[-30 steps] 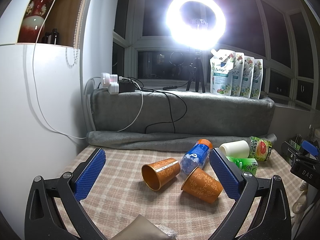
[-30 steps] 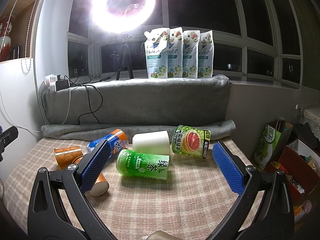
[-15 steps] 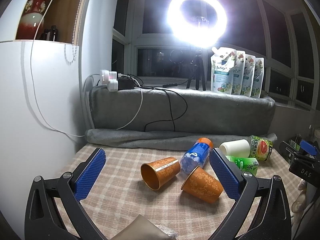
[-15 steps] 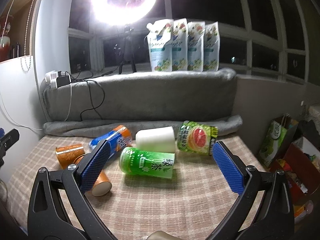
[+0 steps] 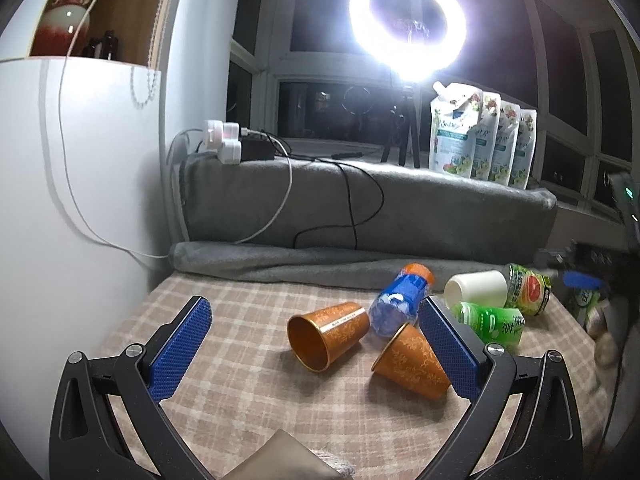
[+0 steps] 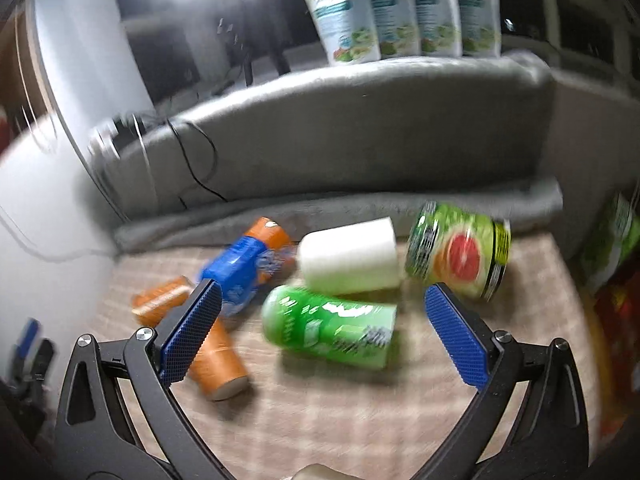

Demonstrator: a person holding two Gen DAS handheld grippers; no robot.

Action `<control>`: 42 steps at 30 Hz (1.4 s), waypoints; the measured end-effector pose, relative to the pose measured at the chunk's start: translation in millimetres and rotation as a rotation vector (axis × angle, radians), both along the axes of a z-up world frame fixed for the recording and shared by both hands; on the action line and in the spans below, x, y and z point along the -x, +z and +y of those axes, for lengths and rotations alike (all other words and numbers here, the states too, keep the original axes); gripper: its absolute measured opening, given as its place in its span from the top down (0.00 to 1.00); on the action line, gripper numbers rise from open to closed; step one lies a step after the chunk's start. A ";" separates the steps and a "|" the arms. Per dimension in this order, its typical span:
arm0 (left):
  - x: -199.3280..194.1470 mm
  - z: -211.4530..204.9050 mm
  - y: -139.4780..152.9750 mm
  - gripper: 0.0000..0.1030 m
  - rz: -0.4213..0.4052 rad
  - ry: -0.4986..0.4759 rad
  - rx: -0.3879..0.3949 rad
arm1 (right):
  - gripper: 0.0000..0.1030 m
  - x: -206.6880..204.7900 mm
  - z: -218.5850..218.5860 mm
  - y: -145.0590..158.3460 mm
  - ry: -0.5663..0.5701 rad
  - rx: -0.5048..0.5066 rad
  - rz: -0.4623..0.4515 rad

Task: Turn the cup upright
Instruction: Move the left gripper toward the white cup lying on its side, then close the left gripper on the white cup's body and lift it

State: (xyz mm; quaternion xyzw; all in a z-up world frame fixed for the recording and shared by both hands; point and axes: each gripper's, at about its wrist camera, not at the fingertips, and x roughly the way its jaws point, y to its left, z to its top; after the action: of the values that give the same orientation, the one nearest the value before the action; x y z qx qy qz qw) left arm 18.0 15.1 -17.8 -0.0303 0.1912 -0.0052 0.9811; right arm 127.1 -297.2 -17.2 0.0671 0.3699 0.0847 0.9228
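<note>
Orange cups, 2 of them, lie on their sides on the checked cloth (image 5: pixel 224 312). From your left tongs (image 5: pixel 316 344), the first orange cup (image 5: pixel 326 338) is at 12 o'clock with its mouth facing you. The second orange cup (image 5: pixel 412 364) is at 2 o'clock, touching your right-side pad. Your left tongs are wide apart and hold nothing. Your right tongs (image 6: pixel 324 332) are wide apart too. The green cup (image 6: pixel 328 328) lies between their pads, with the white cup (image 6: pixel 348 256) just behind it. That view is blurry.
</note>
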 end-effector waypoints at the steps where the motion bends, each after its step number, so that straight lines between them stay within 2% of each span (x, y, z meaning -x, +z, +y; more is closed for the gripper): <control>1: -0.6 0.9 -1.2 0.00 0.004 -0.002 -0.003 | 0.00 -7.7 3.6 0.3 0.039 0.025 0.016; 5: 0.9 3.6 -3.3 0.00 0.012 0.005 -0.018 | 0.02 -34.3 15.2 -0.1 0.152 0.158 0.070; 7: 0.4 7.0 -4.1 0.00 0.019 0.015 -0.015 | 0.07 -44.2 14.0 -1.2 0.187 0.179 0.109; 10: -2.9 8.4 -6.3 0.00 0.036 0.026 -0.017 | 0.07 -58.8 3.5 -5.4 0.182 0.099 0.205; 13: -11.4 2.1 -7.9 0.00 0.059 -0.008 -0.046 | 0.07 -63.6 -7.7 -8.2 0.147 0.027 0.231; 14: -15.1 -1.5 -7.5 0.00 0.066 -0.031 -0.059 | 0.07 -64.1 -10.8 -8.2 0.132 0.010 0.231; 18: -46.7 -26.8 0.4 0.00 0.129 -0.224 -0.119 | 0.07 -50.8 -30.4 -9.9 0.081 -0.076 0.218; 20: -64.0 -44.4 4.9 0.00 0.151 -0.286 -0.169 | 0.07 -40.8 -39.4 -9.2 0.061 -0.089 0.196; 23: -91.1 -84.0 8.6 0.00 0.172 -0.406 -0.296 | 0.07 -28.2 -51.6 -7.8 0.033 -0.101 0.174; 25: -108.1 -109.2 6.5 0.00 0.203 -0.480 -0.349 | 0.07 -18.2 -60.4 -6.6 0.015 -0.100 0.156; 28: -135.0 -140.9 -0.1 0.00 0.284 -0.596 -0.389 | 0.07 -8.7 -70.6 -4.0 -0.012 -0.094 0.128; 35: -185.2 -197.4 -14.6 0.05 0.384 -0.740 -0.475 | 0.07 7.8 -98.2 -8.4 -0.064 -0.116 0.108; 36: -193.4 -206.6 -17.9 0.10 0.407 -0.762 -0.485 | 0.07 9.6 -102.2 -10.1 -0.073 -0.121 0.109; 42: -219.7 -243.3 -31.2 0.11 0.488 -0.878 -0.538 | 0.07 14.2 -112.3 -19.1 -0.103 -0.129 0.113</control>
State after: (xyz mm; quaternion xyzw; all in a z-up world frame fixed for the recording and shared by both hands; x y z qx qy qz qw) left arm 237.6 -228.2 -49.0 0.3024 0.4015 -0.3567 0.7875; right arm 113.0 -409.5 -36.3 0.1502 0.4113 0.0568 0.8972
